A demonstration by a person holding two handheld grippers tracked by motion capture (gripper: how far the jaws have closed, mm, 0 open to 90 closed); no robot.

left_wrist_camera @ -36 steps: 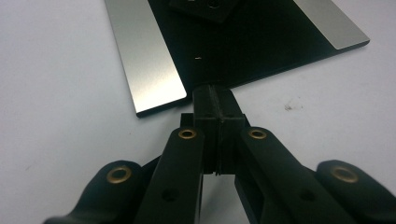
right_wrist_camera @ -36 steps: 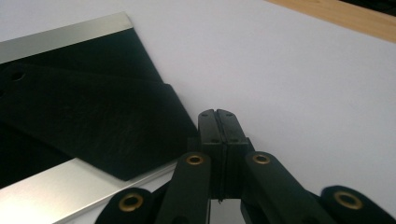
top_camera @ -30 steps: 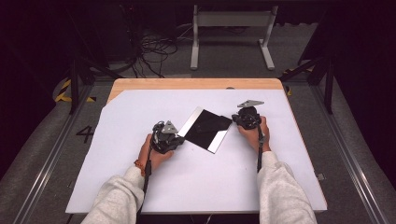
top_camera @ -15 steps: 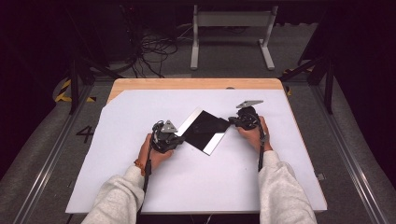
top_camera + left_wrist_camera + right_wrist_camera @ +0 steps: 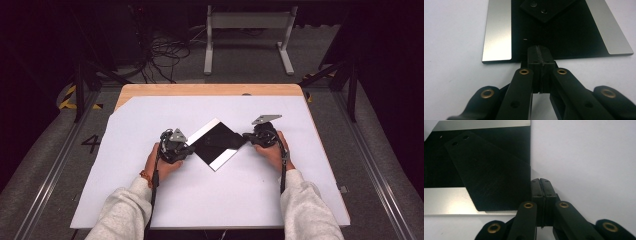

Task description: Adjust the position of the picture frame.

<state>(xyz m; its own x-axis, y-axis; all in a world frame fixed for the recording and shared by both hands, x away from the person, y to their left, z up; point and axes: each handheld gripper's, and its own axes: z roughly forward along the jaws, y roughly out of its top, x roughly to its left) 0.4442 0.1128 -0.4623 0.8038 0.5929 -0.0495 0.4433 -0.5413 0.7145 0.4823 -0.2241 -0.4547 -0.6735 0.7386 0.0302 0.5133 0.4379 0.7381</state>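
Almost nothing has moved since the earlier pictures: both hands and the dark plate between them lie at the same places, only the right hand sits very slightly different. From the high view, the black plate (image 5: 218,145) lies flat on the white sheet (image 5: 210,200) that covers the table (image 5: 150,90), turned like a diamond, with two bright silver bands along opposite edges. The left gripper (image 5: 186,148) is at the left corner of the plate and the right gripper (image 5: 246,136) is at the right corner, each one held by a hand with a grey sleeve (image 5: 125,220). In the left gripper view, the two black jaws of the left gripper (image 5: 539,50) are pressed together with nothing between them, and their tips rest on or just over the near edge of the plate (image 5: 574,32); I cannot tell if they touch it. A smaller black piece with two holes (image 5: 544,10) lies on the plate farther away. In the right gripper view, the jaws of the right gripper (image 5: 540,180) are also closed and empty, just beside the edge of the plate (image 5: 439,170), near the corner of the small black piece (image 5: 491,177).
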